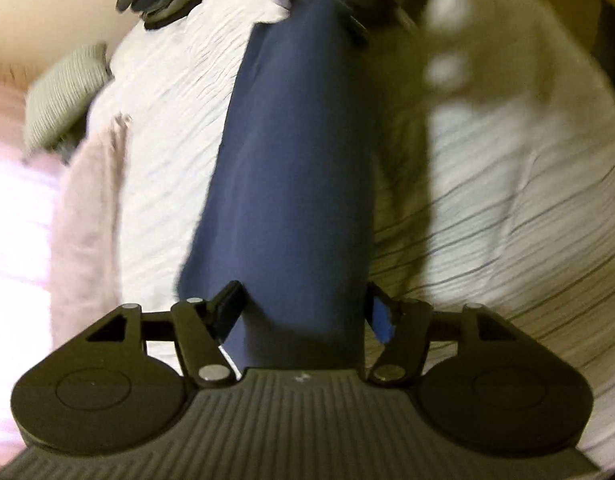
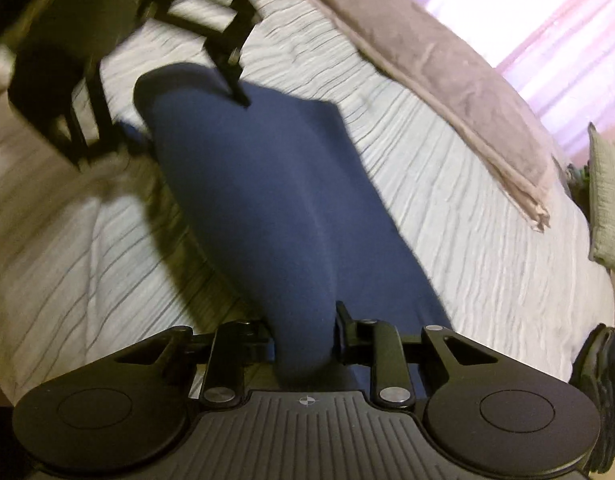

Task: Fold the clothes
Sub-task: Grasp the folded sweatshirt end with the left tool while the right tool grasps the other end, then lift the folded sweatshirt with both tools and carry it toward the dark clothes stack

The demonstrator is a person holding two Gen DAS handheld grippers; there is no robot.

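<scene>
Two claws grip one navy garment (image 1: 291, 168) above the bed (image 1: 167, 152): left claw (image 1: 303, 312) and right claw (image 2: 303, 332) each pinch an end; uneven tension could tug the cloth free.

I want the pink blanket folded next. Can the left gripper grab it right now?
Probably not yet. The left gripper is shut on the navy garment, which the right gripper also holds. The pink blanket lies uncovered off to its left.

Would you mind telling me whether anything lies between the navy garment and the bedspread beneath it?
Nothing visible does: the navy garment hangs between both claws over bare white bedspread; the beige cloth lies off to the side.
</scene>
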